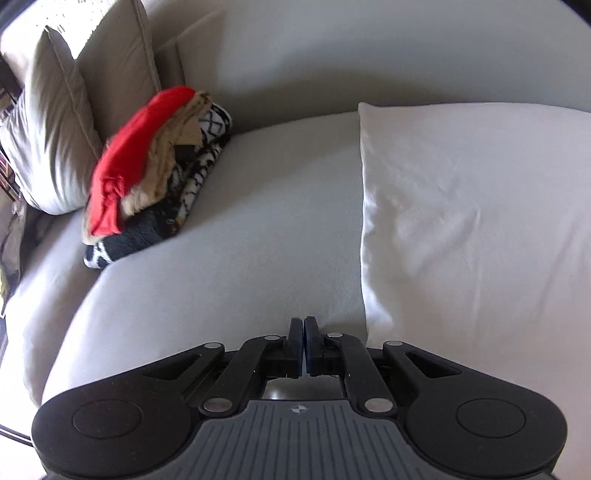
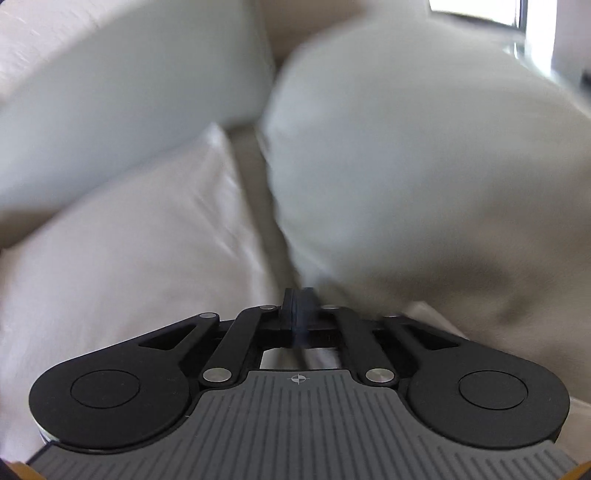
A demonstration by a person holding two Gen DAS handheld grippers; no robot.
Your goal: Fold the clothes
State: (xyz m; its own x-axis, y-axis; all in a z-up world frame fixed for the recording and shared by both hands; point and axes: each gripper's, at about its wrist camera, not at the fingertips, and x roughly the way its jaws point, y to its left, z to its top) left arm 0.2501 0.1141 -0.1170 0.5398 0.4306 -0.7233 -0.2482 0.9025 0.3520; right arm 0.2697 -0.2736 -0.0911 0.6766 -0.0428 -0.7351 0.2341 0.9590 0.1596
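Observation:
In the left wrist view a white cloth lies flat and smooth on the pale sofa seat, its left edge just right of my left gripper. That gripper is shut with nothing between its pads and hovers over bare seat. A heap of clothes, red, tan and black-and-white patterned, rests against the cushions at the left. In the right wrist view my right gripper is shut, and a large blurred whitish cloth rises from its fingertips. A flat white cloth lies to its left.
Two beige cushions lean at the sofa's left end behind the heap. The sofa backrest runs across the far side. Another pale back cushion shows in the right wrist view, with a bright window at top right.

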